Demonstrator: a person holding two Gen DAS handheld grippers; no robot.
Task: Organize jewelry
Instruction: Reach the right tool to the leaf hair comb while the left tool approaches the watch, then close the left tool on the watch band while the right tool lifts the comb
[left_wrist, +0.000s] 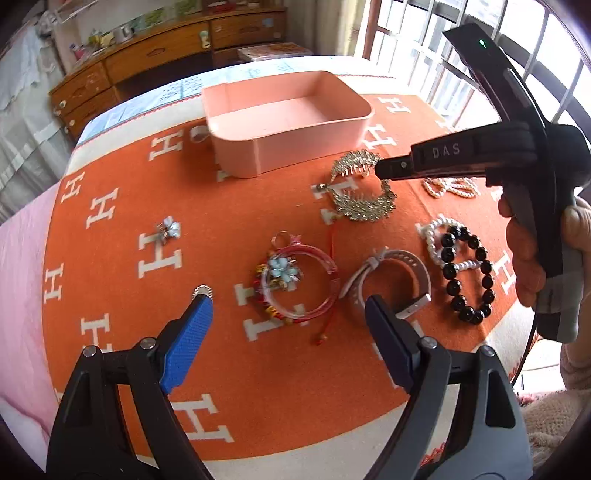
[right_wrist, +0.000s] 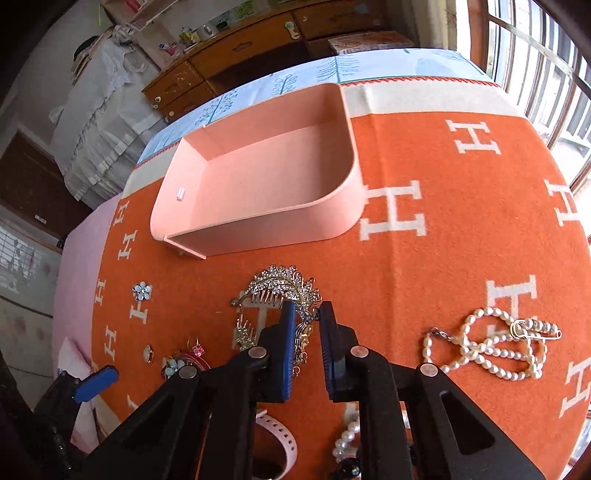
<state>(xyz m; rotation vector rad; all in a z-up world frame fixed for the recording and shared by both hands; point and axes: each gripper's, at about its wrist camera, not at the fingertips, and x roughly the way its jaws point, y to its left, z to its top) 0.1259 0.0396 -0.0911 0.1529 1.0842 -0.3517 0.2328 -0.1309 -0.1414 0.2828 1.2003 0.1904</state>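
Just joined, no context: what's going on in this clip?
A person is sorting jewelry on an orange blanket with handheld tongs. The right tongs have closed around a rhinestone hair comb that lies just in front of the pink tray; it looks pinched but not yet lifted. The left tongs hang open over a pink bangle and a watch, holding nothing. The tray holds no jewelry; the pearl necklace and black bead bracelet lie on the blanket.
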